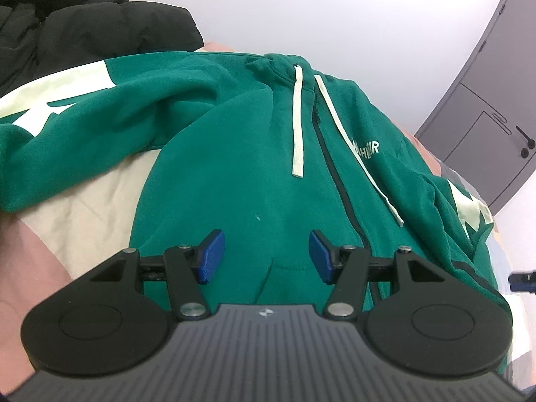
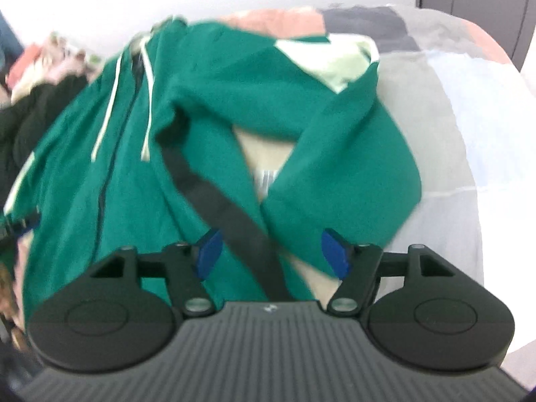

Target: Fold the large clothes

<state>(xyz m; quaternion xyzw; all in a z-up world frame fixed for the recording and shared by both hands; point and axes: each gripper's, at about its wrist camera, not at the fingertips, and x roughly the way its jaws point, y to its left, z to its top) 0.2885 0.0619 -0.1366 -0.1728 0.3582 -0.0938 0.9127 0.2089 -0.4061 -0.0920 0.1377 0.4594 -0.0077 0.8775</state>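
Left wrist view: green zip hoodie (image 1: 234, 167) spread front-up on a bed, folding barely begun.

Bedcover (image 1: 100, 194), patchwork of beige and pink, lower left of the frame, bears the hoodie, which fills the centre, hood toward the top. Zip closed, two white drawstrings (image 1: 298, 124) lying down the chest. One sleeve (image 1: 83, 110) with a pale star print stretches to the left edge, unfolded. In the right wrist view the other sleeve (image 2: 335, 107) lies bent at upper right, doubled toward the body, not squared; hem unfolded. A black jacket (image 1: 67, 23) waits at upper left. Left gripper (image 1: 264, 256), lower centre, jaws apart, empty over the lower front. Right gripper (image 2: 273, 253), lower centre of its blurred frame, jaws apart, pads clear of the cloth between them; nothing held. Judged remaining: both sleeves, body folds.
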